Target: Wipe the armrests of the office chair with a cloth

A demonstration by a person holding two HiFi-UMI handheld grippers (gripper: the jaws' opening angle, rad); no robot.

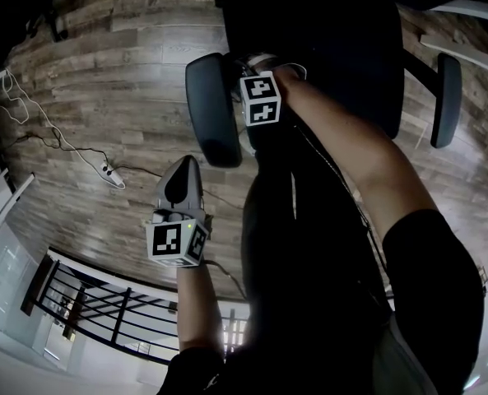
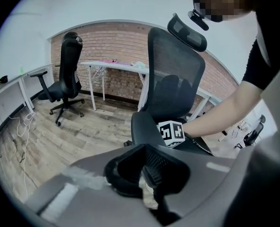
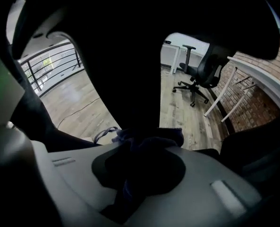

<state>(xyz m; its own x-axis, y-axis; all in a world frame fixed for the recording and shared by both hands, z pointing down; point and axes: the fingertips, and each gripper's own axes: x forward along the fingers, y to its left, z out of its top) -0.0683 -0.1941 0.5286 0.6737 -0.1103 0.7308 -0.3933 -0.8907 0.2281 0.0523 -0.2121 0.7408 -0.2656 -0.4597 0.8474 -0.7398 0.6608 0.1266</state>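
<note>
One office chair (image 1: 326,48) has two armrests, both long front to back. The right gripper (image 1: 257,71) has its jaws pinched on one dark cloth (image 3: 149,143) beside the near armrest (image 1: 213,109). The left gripper (image 1: 186,175) has closed, empty jaws.

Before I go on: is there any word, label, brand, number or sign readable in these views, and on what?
No readable text in any view.
Left black-and-white marker cube: square coded pattern only, no letters or digits.
Right black-and-white marker cube: the same, pattern only.
Black mesh office chair: no label or brand visible.
Dark purple cloth: no tag visible.
</note>
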